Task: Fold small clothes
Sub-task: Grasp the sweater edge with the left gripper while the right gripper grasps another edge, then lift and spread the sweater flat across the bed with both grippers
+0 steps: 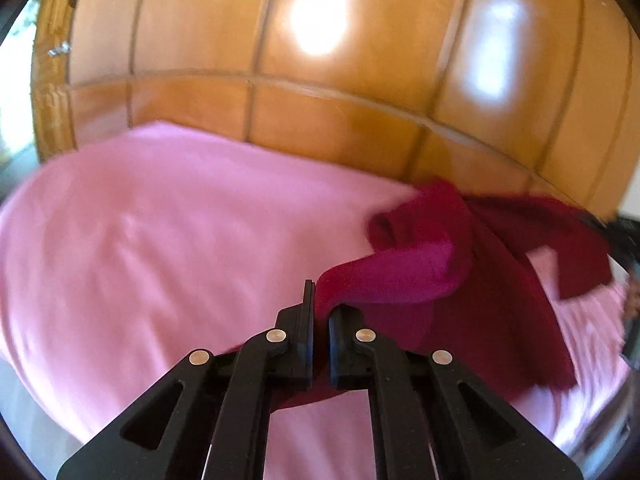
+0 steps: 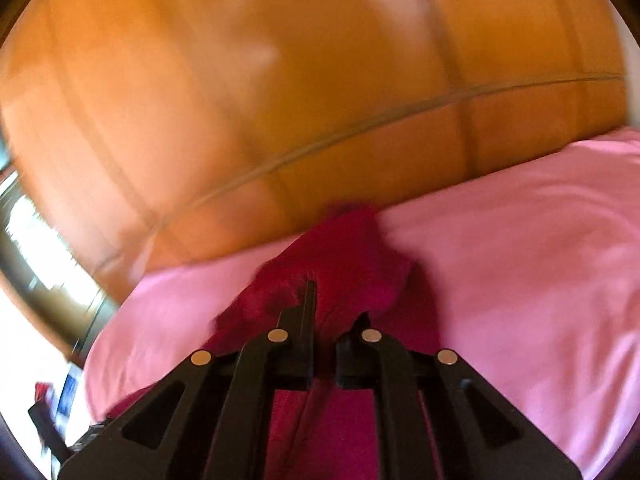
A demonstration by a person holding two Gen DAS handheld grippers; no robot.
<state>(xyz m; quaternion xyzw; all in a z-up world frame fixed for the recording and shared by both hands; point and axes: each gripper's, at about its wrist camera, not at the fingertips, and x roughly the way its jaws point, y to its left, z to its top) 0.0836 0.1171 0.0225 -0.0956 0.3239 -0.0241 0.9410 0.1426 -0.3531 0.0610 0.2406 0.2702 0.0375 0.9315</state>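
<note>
A dark red garment [image 1: 460,264] lies partly lifted over a pink bedsheet [image 1: 160,240]. In the left wrist view my left gripper [image 1: 321,300] is shut on one edge of the garment, and the cloth stretches away to the right toward the other hand. In the right wrist view my right gripper [image 2: 334,308] is shut on the red garment [image 2: 344,264], which bunches up between and over its fingers and hangs below them. The pink sheet [image 2: 520,260] spreads out to the right. Both views are blurred.
A glossy wooden wardrobe [image 1: 320,80] with panelled doors stands right behind the bed; the wardrobe [image 2: 280,100] fills the top of the right wrist view. A bright window [image 1: 16,80] shows at the far left. Some small items [image 2: 60,400] lie at the lower left.
</note>
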